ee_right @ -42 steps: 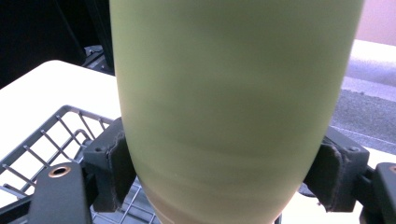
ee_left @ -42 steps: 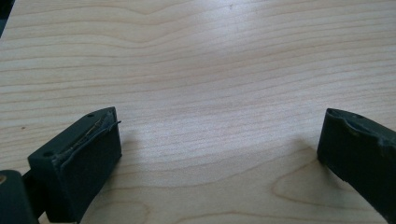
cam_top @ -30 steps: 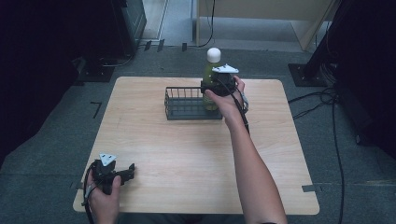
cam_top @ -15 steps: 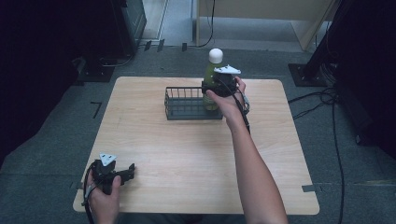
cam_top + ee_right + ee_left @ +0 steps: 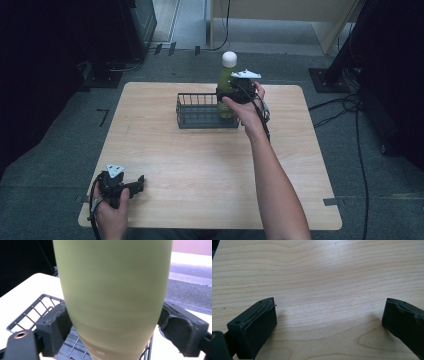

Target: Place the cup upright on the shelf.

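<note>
Bottle (image 5: 226, 85), green with white cap, upright in right end of wire basket (image 5: 200, 111) at far side of table (image 5: 210, 165). Right gripper (image 5: 112, 325) around bottle's lower body, jaws just been opening: bottle between pads, right pad visibly clear of it, left pad just beside or barely touching, so grip released, not holding. Reads as placement into basket done, withdrawal next; left gripper (image 5: 329, 317) idle at near left corner, jaws wide, nothing between.
</note>
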